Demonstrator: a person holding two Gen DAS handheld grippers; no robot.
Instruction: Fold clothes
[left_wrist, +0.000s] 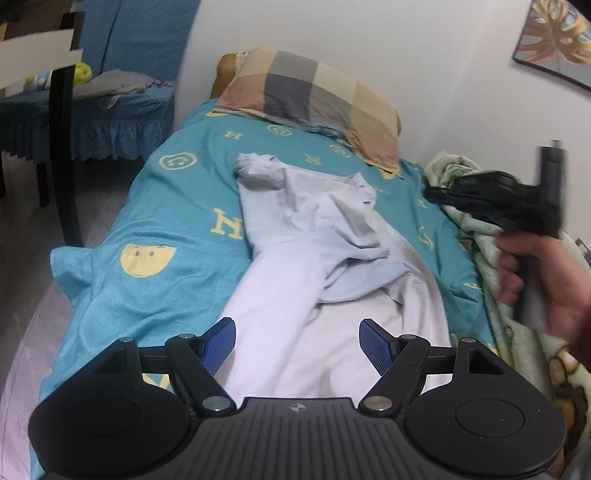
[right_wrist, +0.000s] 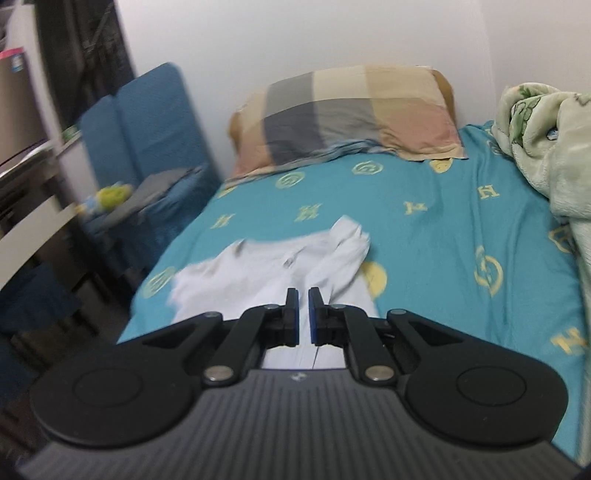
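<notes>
Nearest the left wrist lens, the left claw (left_wrist: 297, 343) hangs just above the near end of a pale garment (left_wrist: 321, 258), its 2 blue pads (left_wrist: 221, 343) spread wide with nothing between them. That garment, white to faint lilac, lies crumpled along the middle of the bed (left_wrist: 177, 206), one end bunched toward the pillow and the rest trailing back under the claw. A teal bedsheet printed with yellow letters and smiley faces covers the bed, and a checked pillow (left_wrist: 314, 99) in grey, tan and pink rests at the head against the wall.

At the right edge of that view a hand (left_wrist: 539, 277) grips the right claw (left_wrist: 439, 194), blurred, over the edge of a pale green blanket (left_wrist: 480, 229) heaped along the wall side.

From the right wrist view, the right claw (right_wrist: 303, 314) has its 2 pads nearly together with a thin gap; white cloth shows in that gap, but whether it is pinched cannot be told. The garment (right_wrist: 280, 266) spreads ahead of it on the sheet, and a blue-covered chair (right_wrist: 147, 147) stands beside the bed.
</notes>
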